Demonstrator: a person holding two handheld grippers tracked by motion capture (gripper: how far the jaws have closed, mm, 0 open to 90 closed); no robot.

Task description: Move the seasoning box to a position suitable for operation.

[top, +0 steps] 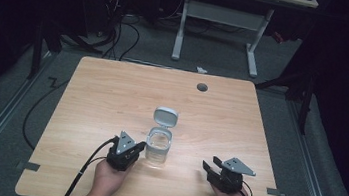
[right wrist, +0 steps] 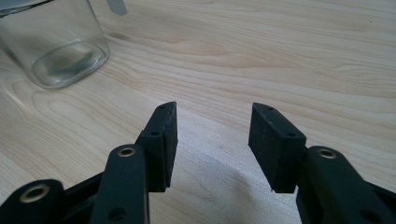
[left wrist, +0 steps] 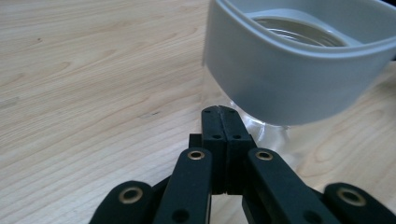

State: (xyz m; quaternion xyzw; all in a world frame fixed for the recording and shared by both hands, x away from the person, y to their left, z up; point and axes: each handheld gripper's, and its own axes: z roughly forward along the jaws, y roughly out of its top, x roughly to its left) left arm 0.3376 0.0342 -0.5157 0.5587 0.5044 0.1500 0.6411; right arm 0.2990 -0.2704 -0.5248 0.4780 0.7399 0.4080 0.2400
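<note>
A clear glass jar [top: 158, 149] with a grey collar and a flipped-open grey lid [top: 166, 116] stands near the middle front of the wooden table [top: 113, 90]. My left gripper [top: 141, 147] sits just left of the jar, its jaws pressed together with nothing between them; in the left gripper view its tips [left wrist: 219, 112] almost touch the jar's base under the grey collar [left wrist: 285, 79]. My right gripper [top: 210, 164] rests to the jar's right, open and empty. In the right gripper view the jar's glass body [right wrist: 53, 44] stands at the upper left, apart from the fingers [right wrist: 163, 135].
A round cable hole [top: 202, 87] lies near the table's far edge. Black cables [top: 84, 167] trail off the front left. Beyond the table stand a white desk frame [top: 222, 23] and floor cables. Metal brackets [top: 28, 165] sit at the front corners.
</note>
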